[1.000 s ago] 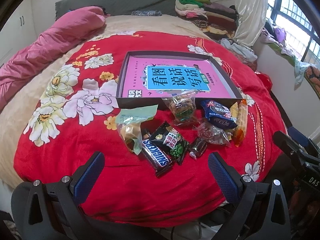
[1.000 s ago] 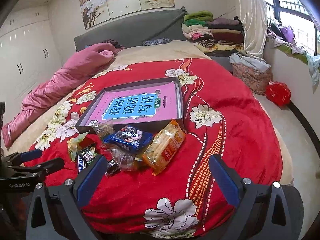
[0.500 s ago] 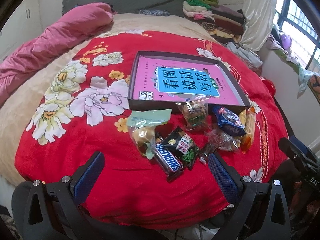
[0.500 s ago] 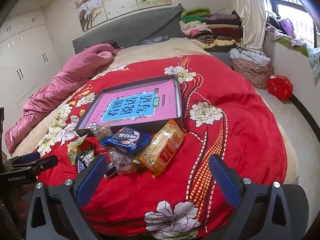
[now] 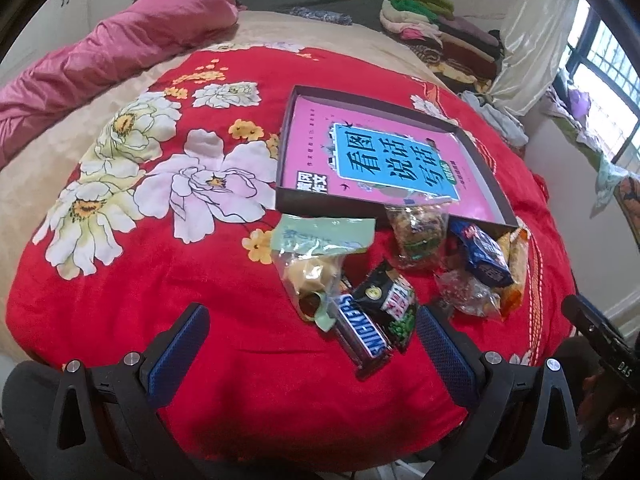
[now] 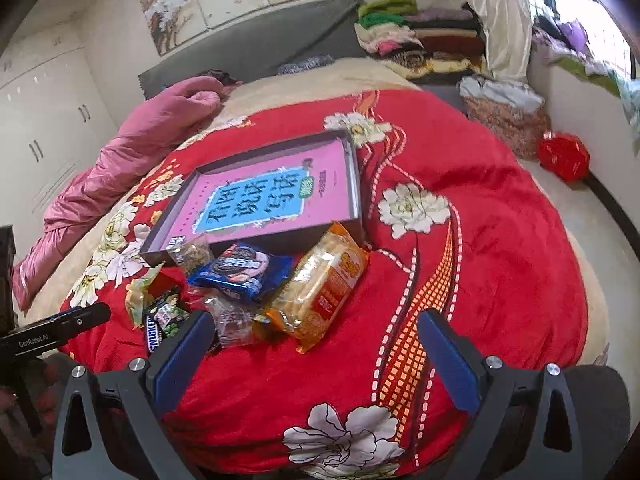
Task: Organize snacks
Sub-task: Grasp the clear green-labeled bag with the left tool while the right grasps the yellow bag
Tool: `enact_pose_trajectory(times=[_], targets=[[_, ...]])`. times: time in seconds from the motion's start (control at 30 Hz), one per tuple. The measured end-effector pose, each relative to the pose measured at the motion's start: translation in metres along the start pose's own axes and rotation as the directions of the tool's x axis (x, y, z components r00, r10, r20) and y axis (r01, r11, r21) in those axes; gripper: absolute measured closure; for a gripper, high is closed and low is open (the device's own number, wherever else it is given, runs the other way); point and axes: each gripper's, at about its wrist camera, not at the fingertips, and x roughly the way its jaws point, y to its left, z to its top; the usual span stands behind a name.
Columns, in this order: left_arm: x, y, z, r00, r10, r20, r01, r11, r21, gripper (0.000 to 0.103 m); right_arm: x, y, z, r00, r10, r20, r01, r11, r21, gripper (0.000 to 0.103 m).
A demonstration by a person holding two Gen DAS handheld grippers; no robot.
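A pile of snacks lies on the red floral blanket in front of a shallow dark box lined with a pink book. In the left wrist view I see a Snickers bar, a black green-pea pack, a pale green bag, a clear nut bag and a blue cookie pack. The right wrist view shows the blue cookie pack and an orange cracker pack. My left gripper is open and empty, left of the Snickers. My right gripper is open and empty, just before the cracker pack.
A pink quilt lies along the bed's left side. Folded clothes are stacked at the head on the right. A red bag sits on the floor by the window wall. The bed edge drops off just under both grippers.
Both grippers have moved closer to the snack pile. The left view has swung left, so the snacks now sit right of centre. Nothing was picked up.
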Motion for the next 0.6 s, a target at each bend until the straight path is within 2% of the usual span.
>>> enact_pose_trajectory(times=[0.13,0.33,0.47,0.6], targets=[[0.006,0.000,0.002,1.000,-0.002,0.013,0.002,1.000,0.007,0.001,0.017,-0.014,0.001,0.999,-0.004,-0.053,0.007,0.998,0.067,0.001],[0.015,0.003,0.003,1.000,-0.016,-0.008,0.016,1.000,0.005,0.002,0.031,-0.031,0.002,0.995,0.015,-0.099,0.000,0.988,0.153,0.003],[0.020,0.006,0.005,1.000,-0.012,-0.009,0.012,1.000,-0.001,0.002,0.042,-0.033,0.001,0.991,0.032,-0.129,-0.009,0.985,0.173,0.004],[0.020,0.013,0.008,1.000,-0.001,0.003,0.001,1.000,-0.021,0.002,0.049,-0.030,0.006,0.991,0.048,-0.121,-0.028,0.986,0.163,0.008]])
